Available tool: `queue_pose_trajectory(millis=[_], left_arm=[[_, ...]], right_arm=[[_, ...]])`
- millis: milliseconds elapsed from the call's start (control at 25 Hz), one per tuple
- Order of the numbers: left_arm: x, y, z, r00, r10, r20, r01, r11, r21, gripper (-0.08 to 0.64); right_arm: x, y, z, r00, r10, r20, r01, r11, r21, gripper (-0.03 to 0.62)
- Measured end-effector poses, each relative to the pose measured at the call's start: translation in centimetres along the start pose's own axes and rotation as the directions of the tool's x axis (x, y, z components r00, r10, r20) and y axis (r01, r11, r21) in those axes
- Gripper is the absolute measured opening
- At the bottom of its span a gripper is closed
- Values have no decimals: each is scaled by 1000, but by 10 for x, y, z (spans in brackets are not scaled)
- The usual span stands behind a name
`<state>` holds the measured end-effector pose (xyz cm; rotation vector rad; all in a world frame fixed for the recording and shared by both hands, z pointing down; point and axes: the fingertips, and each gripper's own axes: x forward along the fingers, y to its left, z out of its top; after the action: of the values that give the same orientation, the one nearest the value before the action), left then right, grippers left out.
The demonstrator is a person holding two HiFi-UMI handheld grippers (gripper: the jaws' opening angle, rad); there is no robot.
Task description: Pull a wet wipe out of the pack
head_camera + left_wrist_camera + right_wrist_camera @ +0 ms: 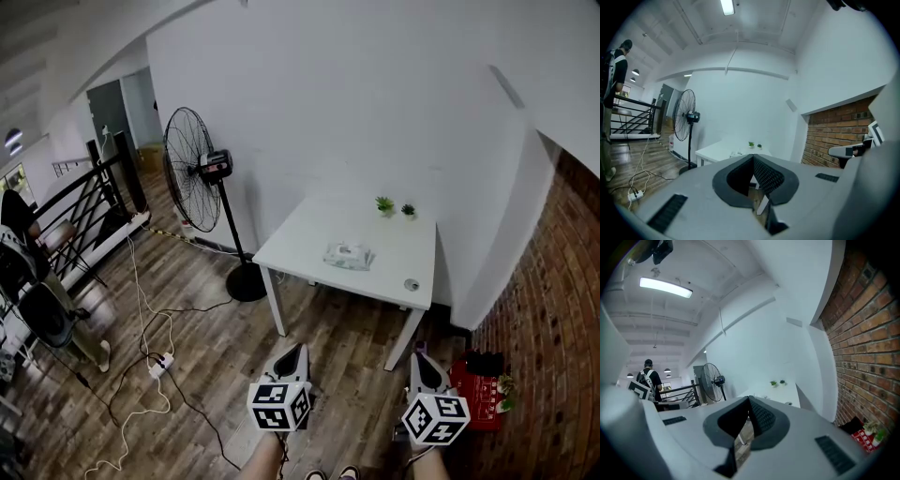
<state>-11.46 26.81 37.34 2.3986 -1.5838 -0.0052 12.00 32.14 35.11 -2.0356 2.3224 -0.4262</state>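
Observation:
The wet wipe pack [349,255] lies flat near the middle of a white table [300,239], far ahead of both grippers. My left gripper [297,350] and right gripper [418,359] hang low over the wooden floor in front of the table. Each is shut with nothing held. In the left gripper view the left gripper [753,156] has its jaws pressed together, and the table [715,151] is small beyond them. The right gripper [749,400] looks the same in its own view, jaws meeting. From both gripper views the pack is too small to make out.
Two small potted plants [384,203] stand at the table's far edge and a small round object [411,284] lies near its front right corner. A standing fan [192,169] is left of the table. Cables with a power strip [157,362] lie on the floor. A brick wall [553,309] and a red object [480,394] are on the right.

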Motion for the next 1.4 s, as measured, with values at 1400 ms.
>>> queue_pose_trajectory(millis=[1400], left_arm=[[33,-17,-21,992,121,-26,-121,993,2,5]], right_arm=[[34,-49,-4,995,91,-43,-90,995,31,106]])
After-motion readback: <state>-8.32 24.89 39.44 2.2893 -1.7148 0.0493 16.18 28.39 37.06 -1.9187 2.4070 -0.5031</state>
